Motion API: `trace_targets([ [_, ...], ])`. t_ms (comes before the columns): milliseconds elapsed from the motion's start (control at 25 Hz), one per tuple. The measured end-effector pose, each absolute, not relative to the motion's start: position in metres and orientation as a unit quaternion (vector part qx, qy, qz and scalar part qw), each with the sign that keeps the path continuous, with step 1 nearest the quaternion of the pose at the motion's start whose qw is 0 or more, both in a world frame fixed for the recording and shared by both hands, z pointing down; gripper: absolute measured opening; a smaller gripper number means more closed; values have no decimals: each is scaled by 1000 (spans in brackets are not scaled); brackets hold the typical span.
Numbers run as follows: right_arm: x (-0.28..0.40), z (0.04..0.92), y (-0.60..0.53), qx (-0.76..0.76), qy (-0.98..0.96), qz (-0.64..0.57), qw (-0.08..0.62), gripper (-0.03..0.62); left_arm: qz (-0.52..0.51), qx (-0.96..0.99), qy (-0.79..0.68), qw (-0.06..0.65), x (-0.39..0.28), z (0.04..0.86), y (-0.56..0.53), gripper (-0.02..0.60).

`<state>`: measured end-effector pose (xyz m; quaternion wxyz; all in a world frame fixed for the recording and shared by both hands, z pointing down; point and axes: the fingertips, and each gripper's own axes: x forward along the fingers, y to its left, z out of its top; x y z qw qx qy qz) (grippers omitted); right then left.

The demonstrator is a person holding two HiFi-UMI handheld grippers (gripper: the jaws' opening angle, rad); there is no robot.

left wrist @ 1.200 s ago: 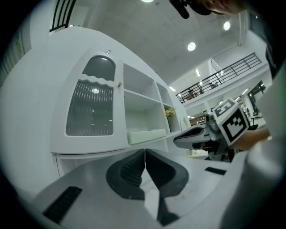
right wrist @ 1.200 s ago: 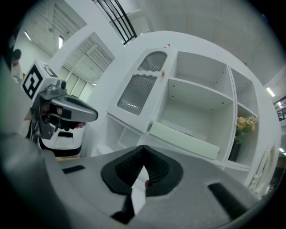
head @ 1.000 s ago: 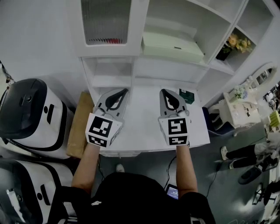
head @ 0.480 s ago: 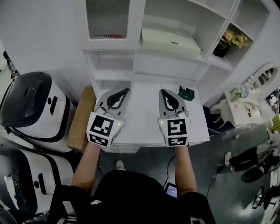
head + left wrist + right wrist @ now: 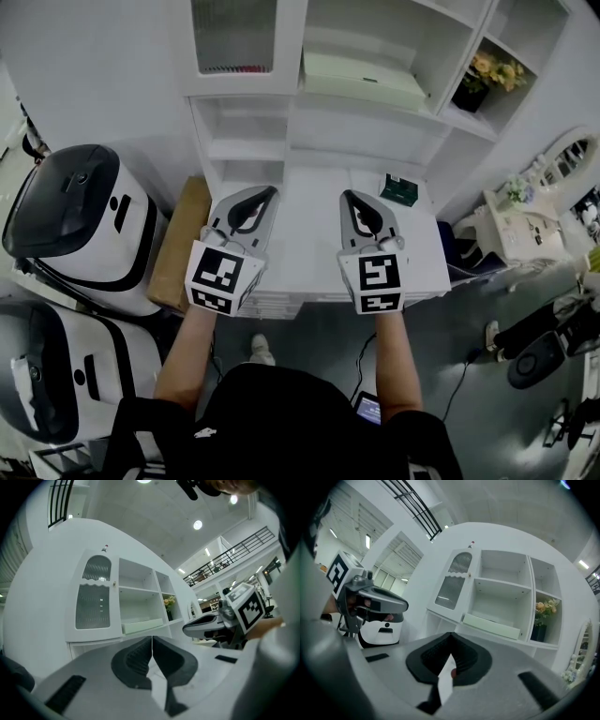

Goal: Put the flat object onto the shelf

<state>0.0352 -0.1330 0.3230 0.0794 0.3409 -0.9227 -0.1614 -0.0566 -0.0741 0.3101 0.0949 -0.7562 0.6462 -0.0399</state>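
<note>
A pale green flat box [image 5: 364, 77] lies on a middle shelf of the white shelf unit [image 5: 246, 145]; it also shows as the box [image 5: 143, 626] and the box [image 5: 491, 625] in the gripper views. A small dark green object [image 5: 399, 189] lies at the back right of the white table [image 5: 309, 253]. My left gripper [image 5: 269, 193] and right gripper [image 5: 349, 195] hover side by side above the table, both pointing at the shelves. The left gripper [image 5: 152, 639] has its jaws pressed together with nothing held. The right gripper [image 5: 450, 637] is likewise shut and empty.
A pot of yellow flowers [image 5: 473, 82] stands in the right shelf bay. Two white and black machines [image 5: 84, 220] and a cardboard box [image 5: 183, 239] sit left of the table. A white dresser with a mirror [image 5: 525, 225] stands at the right.
Shelf unit and table have slid slightly upward in the head view. Both grippers keep their place in the picture and stay shut.
</note>
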Motion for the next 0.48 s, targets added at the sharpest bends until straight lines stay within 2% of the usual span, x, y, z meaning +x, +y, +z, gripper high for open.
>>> trace_targets([
  [480, 50, 329, -95, 327, -926, -167, 82, 0, -34, -758, 645, 94, -33, 313, -39, 6],
])
